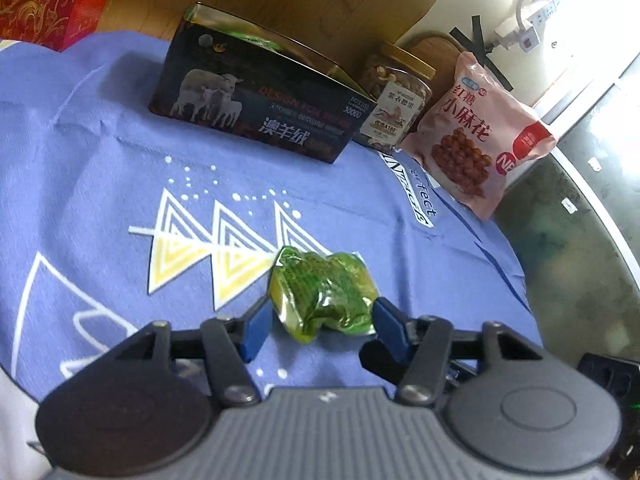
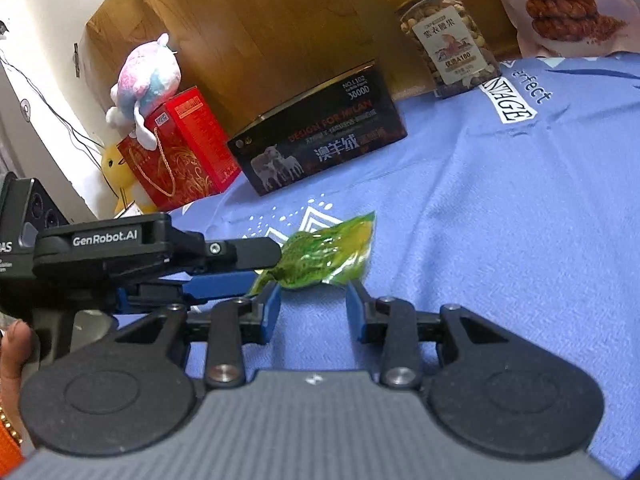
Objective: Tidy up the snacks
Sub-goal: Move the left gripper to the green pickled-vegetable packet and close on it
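A small green snack packet [image 1: 322, 296] lies on the blue cloth [image 1: 100, 148]. My left gripper [image 1: 320, 316] has its blue fingers on either side of the packet, touching its ends, closed on it. In the right wrist view the packet [image 2: 326, 250] lies just past my right gripper [image 2: 313, 300], which is open and empty, and the left gripper's finger [image 2: 244, 256] reaches in from the left onto the packet. At the back stand a dark open box with sheep printed on it [image 1: 256, 96], a nut jar with a gold lid [image 1: 394, 96] and a pink snack bag [image 1: 476, 132].
A red gift box [image 2: 176, 152] with a plush toy [image 2: 146, 80] on it stands at the cloth's left end. A wooden panel [image 2: 280, 20] rises behind the snacks. Dark floor [image 1: 568, 240] lies past the cloth's right edge.
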A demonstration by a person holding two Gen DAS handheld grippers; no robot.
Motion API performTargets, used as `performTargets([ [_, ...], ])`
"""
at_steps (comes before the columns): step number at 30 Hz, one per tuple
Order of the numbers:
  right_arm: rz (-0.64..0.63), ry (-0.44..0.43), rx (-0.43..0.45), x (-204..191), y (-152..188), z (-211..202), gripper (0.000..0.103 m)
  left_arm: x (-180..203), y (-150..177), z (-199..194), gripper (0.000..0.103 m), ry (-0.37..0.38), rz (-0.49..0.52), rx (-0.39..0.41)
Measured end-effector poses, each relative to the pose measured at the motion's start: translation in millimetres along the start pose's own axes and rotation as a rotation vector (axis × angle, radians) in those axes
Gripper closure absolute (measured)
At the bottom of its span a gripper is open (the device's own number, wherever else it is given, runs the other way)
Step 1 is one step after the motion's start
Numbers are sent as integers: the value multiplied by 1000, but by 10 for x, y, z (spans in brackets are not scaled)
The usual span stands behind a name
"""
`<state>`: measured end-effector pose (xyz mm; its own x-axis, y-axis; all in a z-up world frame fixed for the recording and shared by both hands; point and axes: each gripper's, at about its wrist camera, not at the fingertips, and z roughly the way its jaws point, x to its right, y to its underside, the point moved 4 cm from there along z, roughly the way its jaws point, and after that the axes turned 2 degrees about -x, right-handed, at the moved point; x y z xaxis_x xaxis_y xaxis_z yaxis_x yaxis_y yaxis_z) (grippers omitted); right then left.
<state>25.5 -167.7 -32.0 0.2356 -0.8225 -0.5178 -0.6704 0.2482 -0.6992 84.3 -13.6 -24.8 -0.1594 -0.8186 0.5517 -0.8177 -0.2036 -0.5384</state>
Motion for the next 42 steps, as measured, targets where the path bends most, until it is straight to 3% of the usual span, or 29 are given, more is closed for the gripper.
performTargets([
  [1, -1, 6, 0, -11, 1, 1, 65, 11, 22, 7, 73, 6, -2, -9],
  [2, 1, 13, 0, -22, 6, -4, 67, 19, 48, 38, 96, 36, -12, -42],
  [3, 7, 11, -2, -32, 17, -12, 79, 32, 94, 83, 101, 67, -32, -81],
  [4, 11, -6, -14, -46, 41, -15, 89, 47, 129, 104, 101, 56, -30, -88],
  [8, -29, 5, -15, -92, 154, -80, 90, 141, 200, 90, 101, 36, 16, -77],
  [11, -23, -2, -14, -71, 192, -125, 89, 146, 217, 67, 99, 29, 18, -72],
  [19, 42, -19, 6, 49, 201, -183, 89, 142, 232, -126, 83, -123, 127, 21],
  [24, 44, -19, 9, 46, 204, -187, 88, 71, 218, -180, 82, -144, 123, 37],
  [28, 67, -33, 7, 80, 202, -192, 88, 54, 194, -185, 79, -144, 119, 39],
  [30, 89, -41, 6, 111, 197, -201, 88, 45, 176, -219, 70, -143, 117, 50],
  [32, 114, -40, 13, 139, 186, -241, 78, 29, 144, -248, 66, -139, 118, 53],
  [33, 126, -35, 27, 153, 175, -278, 71, 8, 121, -267, 65, -129, 115, 49],
  [35, 154, -25, 48, 195, 143, -350, 66, -52, 73, -291, 65, -91, 103, 23],
  [42, 268, -71, 5, 385, 66, -310, 66, -256, -97, -220, 45, 15, 62, -70],
])
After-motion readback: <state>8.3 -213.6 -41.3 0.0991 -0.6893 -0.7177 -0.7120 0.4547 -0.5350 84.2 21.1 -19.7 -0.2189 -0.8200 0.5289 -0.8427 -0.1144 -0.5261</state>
